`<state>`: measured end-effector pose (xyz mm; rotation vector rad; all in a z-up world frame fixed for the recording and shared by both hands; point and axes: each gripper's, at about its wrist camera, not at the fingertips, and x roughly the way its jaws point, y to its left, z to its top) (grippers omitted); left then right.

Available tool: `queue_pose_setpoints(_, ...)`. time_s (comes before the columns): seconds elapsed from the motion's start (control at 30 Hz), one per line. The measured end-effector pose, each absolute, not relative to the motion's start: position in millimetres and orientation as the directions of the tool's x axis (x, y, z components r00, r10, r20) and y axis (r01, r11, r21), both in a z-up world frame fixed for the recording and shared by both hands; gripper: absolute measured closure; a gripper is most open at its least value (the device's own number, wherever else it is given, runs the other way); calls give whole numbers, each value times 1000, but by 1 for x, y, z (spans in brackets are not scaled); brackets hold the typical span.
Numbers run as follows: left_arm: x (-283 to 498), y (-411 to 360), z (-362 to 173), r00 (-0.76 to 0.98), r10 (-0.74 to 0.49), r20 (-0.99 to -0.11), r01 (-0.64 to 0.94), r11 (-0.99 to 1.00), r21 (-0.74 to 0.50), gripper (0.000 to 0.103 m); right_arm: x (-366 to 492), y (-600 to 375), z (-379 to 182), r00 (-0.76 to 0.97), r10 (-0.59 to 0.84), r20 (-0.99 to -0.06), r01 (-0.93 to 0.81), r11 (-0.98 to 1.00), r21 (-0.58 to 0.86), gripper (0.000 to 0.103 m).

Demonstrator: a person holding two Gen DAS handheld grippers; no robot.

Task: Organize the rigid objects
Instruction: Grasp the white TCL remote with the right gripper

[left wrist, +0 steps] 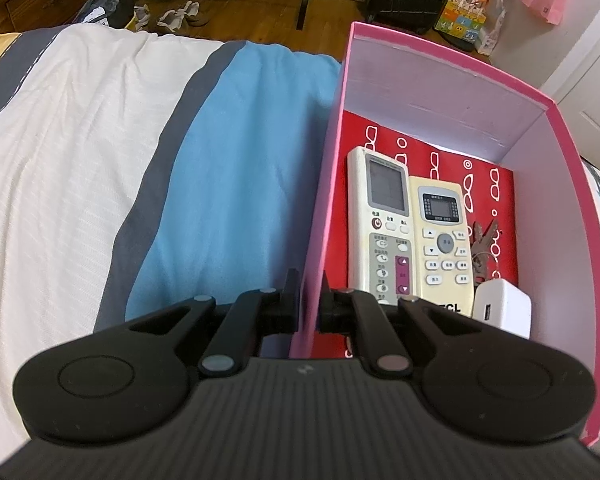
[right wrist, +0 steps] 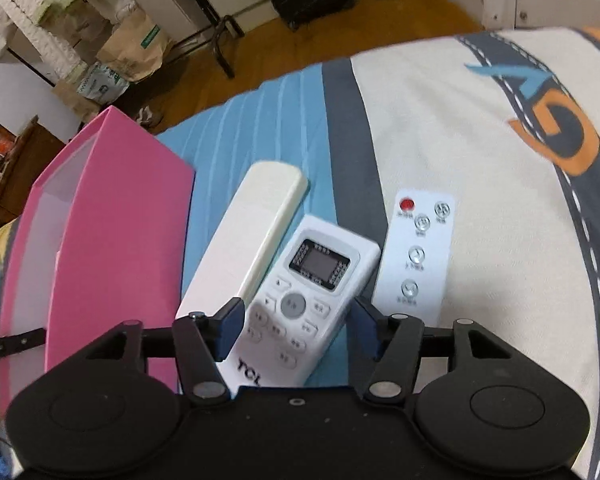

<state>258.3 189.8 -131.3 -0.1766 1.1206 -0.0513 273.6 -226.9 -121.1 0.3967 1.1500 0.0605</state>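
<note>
1. The pink box point(left wrist: 572, 208) sits on the striped bedspread point(left wrist: 80, 160); the left gripper point(left wrist: 309, 308) is pinched tight on its near wall.
2. Inside lie two remotes point(left wrist: 384, 216) side by side, keys point(left wrist: 484, 240) and a white charger point(left wrist: 504, 308).
3. Beside the box, the right gripper point(right wrist: 296, 332) has its fingers spread on either side of the TCL remote point(right wrist: 312, 296), pads clear of it.
4. The TCL remote rests partly on a cream remote point(right wrist: 256, 232); a flat white remote point(right wrist: 416, 256) lies just beside it.
</note>
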Motion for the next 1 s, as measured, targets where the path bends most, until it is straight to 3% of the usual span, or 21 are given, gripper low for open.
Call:
queue_pose_setpoints(0.2,258,190,-131,437,-124,-891,-46,986,-160,97,284,-207,-127,427,160,-890,104,969,225,30)
queue_pose_setpoints(0.33,258,189,-131,436,-124,-891,-47,986,-160,97,283,-191,-126,426,132,-895,-41,991,127,26)
queue_pose_setpoints(0.53,258,189,-130,435,-128,-891,-48,985,-165,97,279,-197,-120,236,227,-945,-216,960,176,30)
queue_pose_setpoints(0.67,257,190,-129,436,-134,-890,-49,984,-172,97,274,-211,-112,255,200,-946,-183,971,157,30)
queue_pose_setpoints(0.8,256,191,-128,440,-137,-888,-49,983,-176,97,271,-215,-106,305,284,-909,-122,958,258,29)
queue_pose_setpoints(1.0,256,191,-128,439,-138,-888,-50,983,-178,97,277,-190,-122,346,204,-916,-91,979,183,17)
